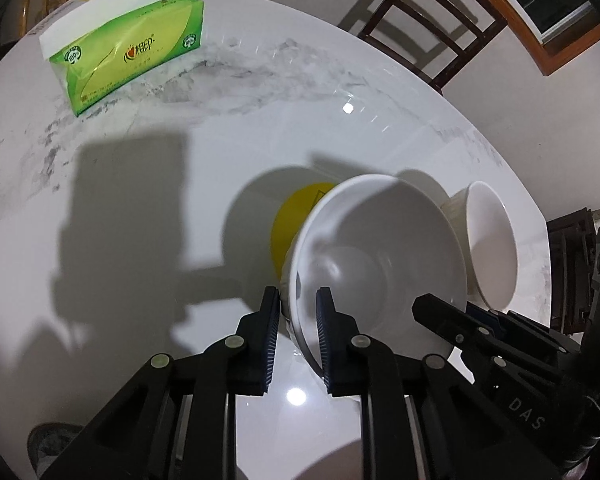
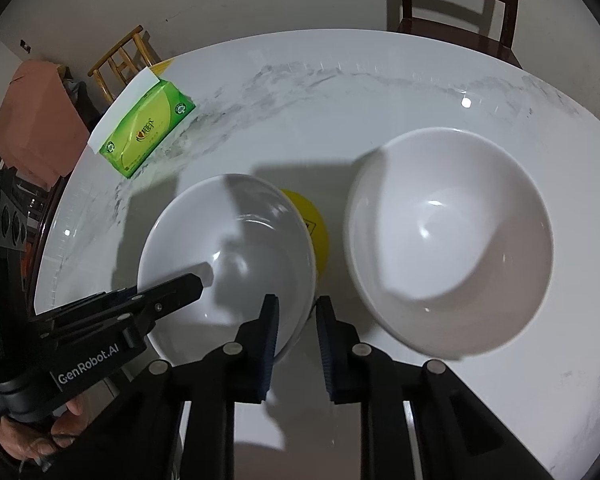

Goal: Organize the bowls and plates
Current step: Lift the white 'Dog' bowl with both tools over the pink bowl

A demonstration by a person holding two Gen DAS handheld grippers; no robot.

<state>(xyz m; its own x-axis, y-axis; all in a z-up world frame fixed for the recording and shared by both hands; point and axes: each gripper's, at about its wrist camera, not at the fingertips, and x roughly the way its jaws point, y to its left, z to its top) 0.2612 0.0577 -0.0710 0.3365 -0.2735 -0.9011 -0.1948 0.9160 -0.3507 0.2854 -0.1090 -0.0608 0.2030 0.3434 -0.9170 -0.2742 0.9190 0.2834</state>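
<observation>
— Left gripper (image 1: 298, 292) first: what has it got?

— It grasps the near bowl (image 1: 380, 248). One finger sits outside the wall, the other inside, and the white rim runs up between the two ribbed pads, which press on it.

— And the right gripper (image 2: 296, 300)?

— Same bowl, opposite side. Its left finger is inside the bowl, its right finger outside, and the rim is pinched between them. Each camera also catches the other gripper reaching in over the far rim.

— So both tools are clamped on one bowl. Where is it?

— On the near part of the round marble table (image 1: 260, 120), close in front of both cameras. Whether its foot rests on the tabletop or is raised, I cannot tell; the fisheye makes it look tipped.

— Anything under it?

— Just behind it lies a yellow disc (image 2: 314, 224), flat on the table and partly hidden by the bowl's wall.

— The other dishes?

— One second bowl (image 2: 452, 232), white and empty, stands to the right of the held one, just beside it with the yellow disc showing in the gap between them.

— What else is around?

— A green tissue pack (image 1: 128, 56) with a white flap sits toward the far left edge of the table, well apart from the bowls. A dark wooden chair (image 2: 456, 0) stands beyond the far side. A hand (image 2: 32, 436) grips the left tool's handle at the lower left of the right camera's view.
</observation>
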